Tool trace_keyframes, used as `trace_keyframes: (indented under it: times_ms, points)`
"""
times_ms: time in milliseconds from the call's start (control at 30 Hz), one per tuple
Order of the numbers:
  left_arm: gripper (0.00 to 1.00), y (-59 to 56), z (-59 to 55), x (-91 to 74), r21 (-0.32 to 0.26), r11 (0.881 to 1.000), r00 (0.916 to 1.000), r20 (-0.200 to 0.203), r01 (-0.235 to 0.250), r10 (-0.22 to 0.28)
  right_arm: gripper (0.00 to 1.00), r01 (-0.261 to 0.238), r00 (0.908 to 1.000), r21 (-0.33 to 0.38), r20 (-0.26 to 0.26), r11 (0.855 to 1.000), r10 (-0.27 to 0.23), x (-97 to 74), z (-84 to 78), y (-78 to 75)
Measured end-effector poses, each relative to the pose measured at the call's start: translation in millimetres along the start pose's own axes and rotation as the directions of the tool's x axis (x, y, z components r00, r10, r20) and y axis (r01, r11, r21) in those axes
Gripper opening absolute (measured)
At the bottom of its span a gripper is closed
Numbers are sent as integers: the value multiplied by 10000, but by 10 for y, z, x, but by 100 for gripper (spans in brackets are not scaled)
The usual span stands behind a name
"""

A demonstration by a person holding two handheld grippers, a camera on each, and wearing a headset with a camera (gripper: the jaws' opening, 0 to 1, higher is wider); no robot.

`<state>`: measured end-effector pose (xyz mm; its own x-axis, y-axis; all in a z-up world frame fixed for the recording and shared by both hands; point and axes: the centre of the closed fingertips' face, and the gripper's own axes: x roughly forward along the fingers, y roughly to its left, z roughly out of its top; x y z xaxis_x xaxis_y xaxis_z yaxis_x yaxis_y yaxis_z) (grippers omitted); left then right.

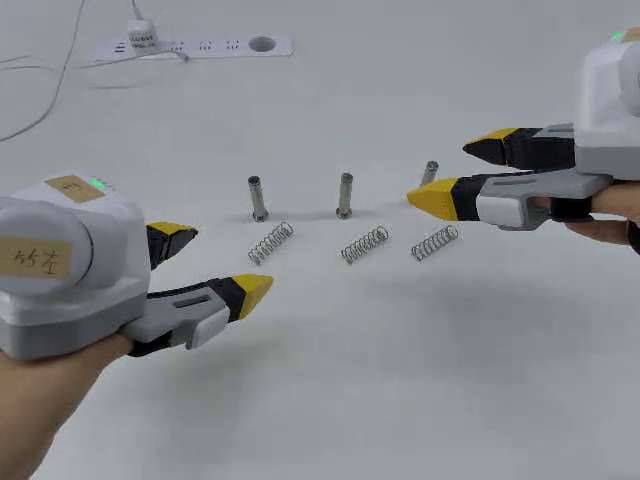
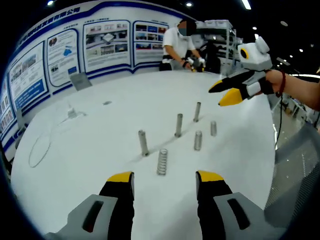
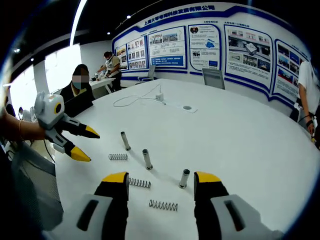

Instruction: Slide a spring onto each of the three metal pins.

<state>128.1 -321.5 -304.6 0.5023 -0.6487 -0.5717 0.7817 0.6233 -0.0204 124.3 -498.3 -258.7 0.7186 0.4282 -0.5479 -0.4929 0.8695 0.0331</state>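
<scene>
Three short metal pins stand upright in a row on the white table: left pin (image 1: 258, 197), middle pin (image 1: 345, 194), right pin (image 1: 429, 173). A spring lies flat in front of each: left spring (image 1: 270, 242), middle spring (image 1: 364, 244), right spring (image 1: 434, 242). My left gripper (image 1: 222, 262) hovers open and empty just left of the left spring. My right gripper (image 1: 452, 172) is open and empty above the right pin. In the left gripper view the nearest spring (image 2: 162, 161) lies ahead of the jaws (image 2: 165, 177). In the right gripper view the nearest pin (image 3: 184, 178) stands between the jaws.
A white power strip (image 1: 195, 46) with a plugged-in adapter and cables lies at the far edge of the table (image 1: 400, 380). A person (image 2: 179, 42) stands beyond the table; another person (image 3: 78, 89) sits at its side.
</scene>
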Motion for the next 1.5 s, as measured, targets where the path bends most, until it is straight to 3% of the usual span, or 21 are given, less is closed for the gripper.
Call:
trace_keyframes:
  times_ms: [333,667,933,1167,1300,1500]
  points:
    - [38,38,-115,212,-425,9990,9996,-244,111,-121,54,-53,10000,-120,-64,9999,52,2,-42,61]
    - [32,28,-92,391,-193,9990,9983,-410,404,-412,54,-64,9999,-33,-129,10000,64,21,-80,68]
    - [22,36,-79,488,-51,9980,9937,-922,629,-631,54,-7,9999,38,-114,10000,7,35,-82,53]
    - [19,53,-92,535,124,9969,9853,-1538,778,-750,54,36,10000,91,-91,10000,-36,30,-88,43]
    - [18,32,-122,550,213,9953,9737,-2103,944,-878,54,105,9999,126,-114,9999,-103,21,-104,27]
    - [18,6,-145,586,519,9926,9638,-2496,1095,-933,54,141,9998,178,-129,9997,-139,15,-120,13]
